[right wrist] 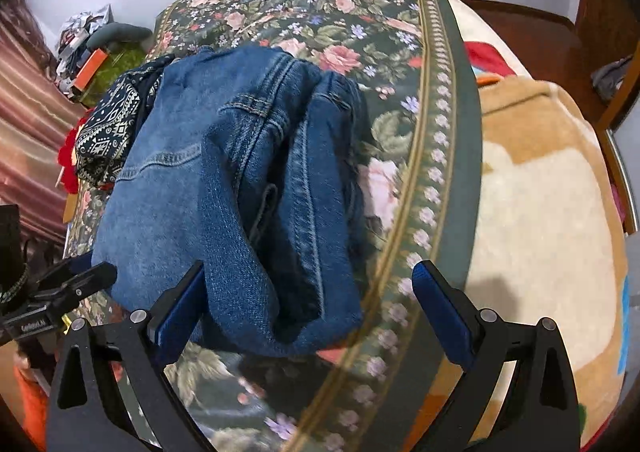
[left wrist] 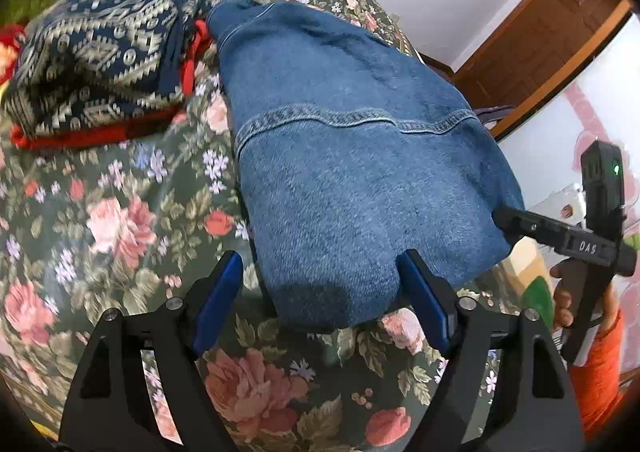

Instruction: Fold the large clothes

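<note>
Your folded jeans (left wrist: 360, 180): heavy blue denim, coarse twill weave, raised stitched seams, matt. Bedspread (left wrist: 120, 220) under them: smooth printed floral cloth, matt. Patterned garment (left wrist: 92, 60): navy-and-cream woven cloth, red knit trim. Blanket (right wrist: 540, 220): tan-and-cream plush fleece, fuzzy. Your left claw (left wrist: 320, 284): matt black plastic, blue rubbery pads, shiny metal pins. Door frame (left wrist: 540, 40): brown wood, slight sheen.

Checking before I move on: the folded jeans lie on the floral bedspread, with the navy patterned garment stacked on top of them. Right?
Not quite. The navy patterned garment lies beside the folded jeans, not on top of them; the left wrist view shows both resting side by side on the floral bedspread.
</note>
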{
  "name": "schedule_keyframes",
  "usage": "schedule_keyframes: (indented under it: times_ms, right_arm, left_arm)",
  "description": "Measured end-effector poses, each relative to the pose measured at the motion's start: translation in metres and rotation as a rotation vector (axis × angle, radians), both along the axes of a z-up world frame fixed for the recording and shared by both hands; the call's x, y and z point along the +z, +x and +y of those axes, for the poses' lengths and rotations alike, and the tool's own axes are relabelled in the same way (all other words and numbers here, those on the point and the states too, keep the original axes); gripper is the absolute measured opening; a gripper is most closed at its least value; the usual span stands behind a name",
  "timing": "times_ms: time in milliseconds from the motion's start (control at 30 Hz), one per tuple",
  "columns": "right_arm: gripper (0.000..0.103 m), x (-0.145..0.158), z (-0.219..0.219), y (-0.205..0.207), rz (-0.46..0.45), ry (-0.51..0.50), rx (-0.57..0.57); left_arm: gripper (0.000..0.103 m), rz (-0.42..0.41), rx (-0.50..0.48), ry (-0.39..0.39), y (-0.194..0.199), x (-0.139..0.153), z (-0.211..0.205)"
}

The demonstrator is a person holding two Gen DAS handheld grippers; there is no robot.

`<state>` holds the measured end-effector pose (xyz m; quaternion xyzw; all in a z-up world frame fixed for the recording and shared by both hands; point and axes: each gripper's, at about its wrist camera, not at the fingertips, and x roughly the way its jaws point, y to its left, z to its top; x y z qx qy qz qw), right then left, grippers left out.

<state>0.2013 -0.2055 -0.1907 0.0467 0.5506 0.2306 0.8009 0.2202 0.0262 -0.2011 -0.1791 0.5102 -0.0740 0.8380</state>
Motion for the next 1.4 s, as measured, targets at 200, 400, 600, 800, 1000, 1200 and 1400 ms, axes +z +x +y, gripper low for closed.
schedule_keyframes:
  times_ms: [200,400,600,800,1000,1200,1400]
  right_arm:
    - [0.097,0.022,0.009,-0.008,-0.096,-0.096,0.011]
    - [0.098,0.039,0.019,-0.007,-0.168,-0.129,0.051]
    - [0.099,0.049,0.037,0.013,-0.223,-0.101,0.08]
    - [0.099,0.029,0.05,0.043,-0.091,-0.018,0.14]
    - [0.099,-0.012,0.036,0.085,0.109,0.039,0.121]
    - [0.099,-0.051,0.035,0.112,0.325,0.196,0.138]
    - [0.102,-0.051,0.054,0.115,0.31,0.232,0.167]
  left_arm:
    - [0.08,-0.026,0.014,0.046,-0.001,0.02,0.004]
    - [0.08,-0.102,0.091,0.091,0.004,0.046,0.031]
    - [0.08,-0.09,0.124,0.092,0.027,0.043,0.05]
    - [0.08,0.004,0.074,-0.009,0.051,0.012,0.05]
    - [0.08,0.08,0.042,-0.199,0.077,-0.015,0.053]
    - [0.08,0.174,0.029,-0.381,0.106,-0.047,0.058]
    - [0.08,0.224,0.071,-0.535,0.127,-0.07,0.067]
